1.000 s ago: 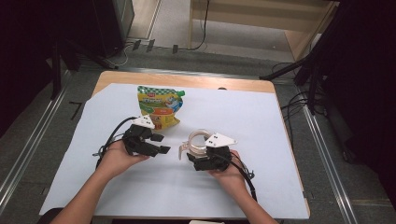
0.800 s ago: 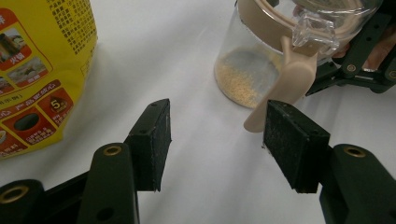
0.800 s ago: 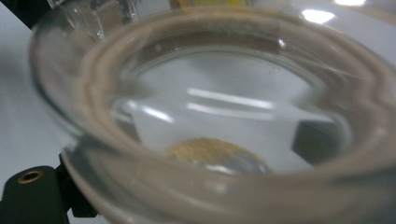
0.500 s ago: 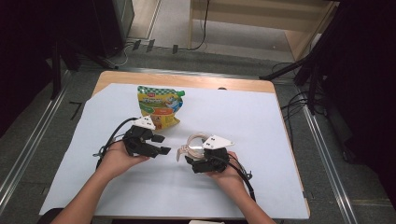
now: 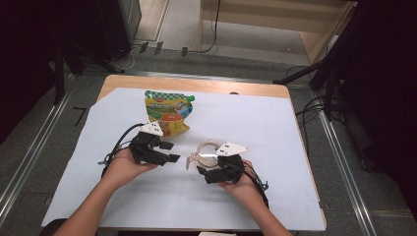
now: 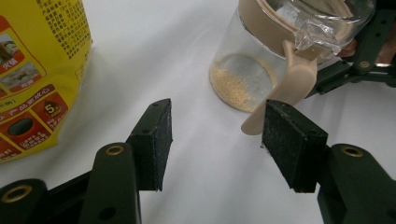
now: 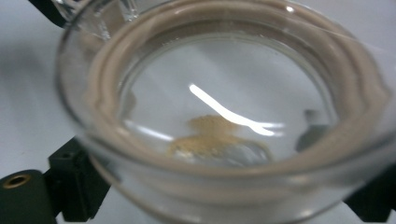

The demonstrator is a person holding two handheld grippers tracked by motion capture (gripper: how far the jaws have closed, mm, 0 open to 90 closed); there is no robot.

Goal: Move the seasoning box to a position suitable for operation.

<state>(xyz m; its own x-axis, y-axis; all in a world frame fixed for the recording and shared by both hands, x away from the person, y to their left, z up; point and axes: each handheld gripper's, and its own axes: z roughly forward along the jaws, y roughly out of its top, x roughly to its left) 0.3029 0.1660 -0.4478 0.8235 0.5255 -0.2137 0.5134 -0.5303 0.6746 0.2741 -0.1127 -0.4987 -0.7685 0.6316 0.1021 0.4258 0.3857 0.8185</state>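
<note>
My right tool (image 5: 212, 169) clamps the clear glass jar with the beige latching lid (image 5: 205, 151) on the counter. Its beige latch tab (image 6: 290, 84) points at my spread left tool (image 6: 219, 140), touching the right-hand pad.

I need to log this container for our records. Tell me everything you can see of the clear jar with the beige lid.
The jar is clear, plastic or glass by its look, with a beige ring-shaped lid that has a clear centre and a beige latch tab hanging down one side. A thin layer of tan granules lies at the bottom. It stands on the white table cover, tilted, gripped by the right hand-held gripper. The left hand-held gripper is open, with one jaw beside the tab.
</note>
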